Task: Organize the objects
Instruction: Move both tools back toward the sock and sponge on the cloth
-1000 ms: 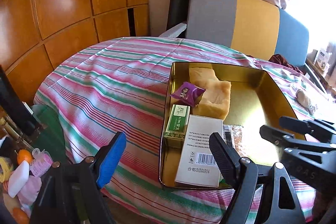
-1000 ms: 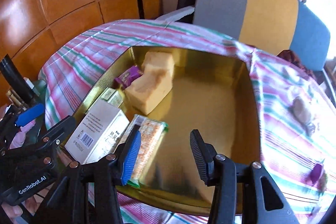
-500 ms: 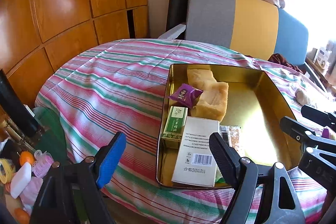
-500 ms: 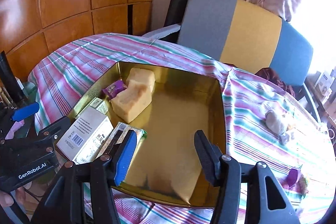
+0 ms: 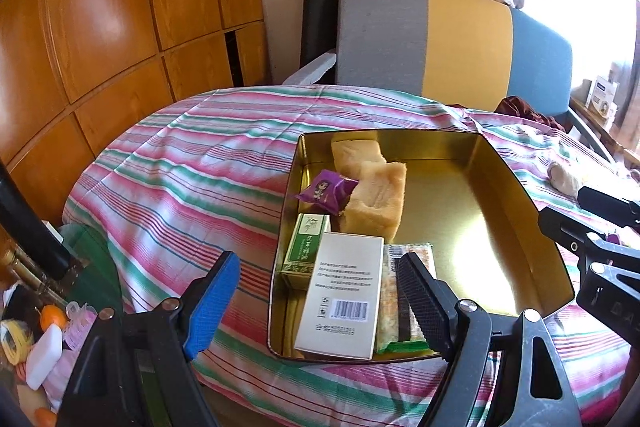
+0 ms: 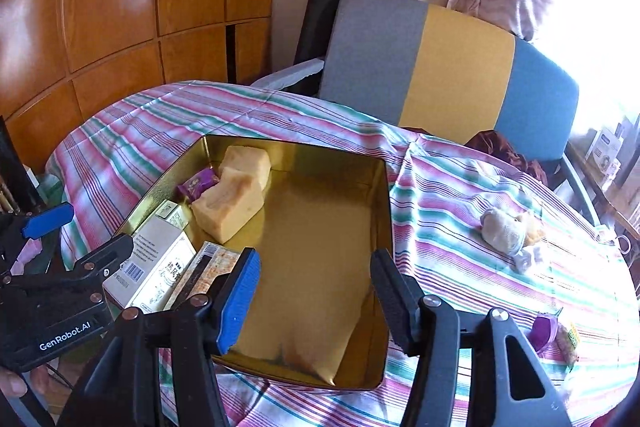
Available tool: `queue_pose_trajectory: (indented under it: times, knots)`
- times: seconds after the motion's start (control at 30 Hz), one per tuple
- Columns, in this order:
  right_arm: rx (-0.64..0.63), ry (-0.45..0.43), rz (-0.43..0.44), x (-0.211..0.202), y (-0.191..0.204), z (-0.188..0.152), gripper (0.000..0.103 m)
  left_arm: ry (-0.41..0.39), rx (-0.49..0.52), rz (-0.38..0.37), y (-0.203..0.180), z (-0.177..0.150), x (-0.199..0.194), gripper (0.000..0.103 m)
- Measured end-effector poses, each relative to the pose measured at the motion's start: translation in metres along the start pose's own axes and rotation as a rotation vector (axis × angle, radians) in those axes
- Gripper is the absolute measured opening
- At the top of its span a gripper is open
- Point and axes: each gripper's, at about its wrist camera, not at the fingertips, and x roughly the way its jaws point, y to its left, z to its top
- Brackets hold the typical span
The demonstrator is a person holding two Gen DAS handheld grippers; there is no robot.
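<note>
A gold tin box (image 5: 516,187) (image 6: 384,211) sits on the striped tablecloth. Along its left side lie two yellow sponge cakes (image 5: 376,195) (image 6: 228,203), a purple snack packet (image 5: 326,189) (image 6: 198,183), a green box (image 5: 306,243), a white barcoded box (image 5: 344,287) (image 6: 152,267) and a cracker packet (image 5: 404,267) (image 6: 204,275). My left gripper (image 5: 316,303) is open and empty, hovering at the tin's near left edge. My right gripper (image 6: 314,297) is open and empty above the tin's near edge. On the cloth right of the tin lie a wrapped plush-like bundle (image 6: 508,227) and a small purple item (image 6: 544,331).
A grey, yellow and blue sofa (image 6: 440,67) stands behind the table, with wood panelling (image 5: 120,27) at left. Small toiletries and clutter (image 5: 44,339) sit low at the left beyond the table edge. Boxes stand on a shelf (image 6: 608,151) at far right.
Both grippers have drawn back and risen from the tin, so more of the table and sofa shows. The right gripper shifted right. Nothing was grasped; the tin's contents stay put.
</note>
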Motion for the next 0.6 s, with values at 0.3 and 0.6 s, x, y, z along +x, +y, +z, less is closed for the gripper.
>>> queue_pose_trajectory:
  times: [0.3, 0.6]
  knots:
    - [0.024, -0.006, -0.027, -0.004, -0.02, -0.002, 0.059, -0.011, 0.042, -0.014, -0.017, 0.005, -0.003, 0.082]
    - [0.053, -0.004, -0.07, -0.007, -0.049, -0.007, 0.063, -0.023, 0.094, -0.046, -0.043, 0.013, -0.005, 0.082]
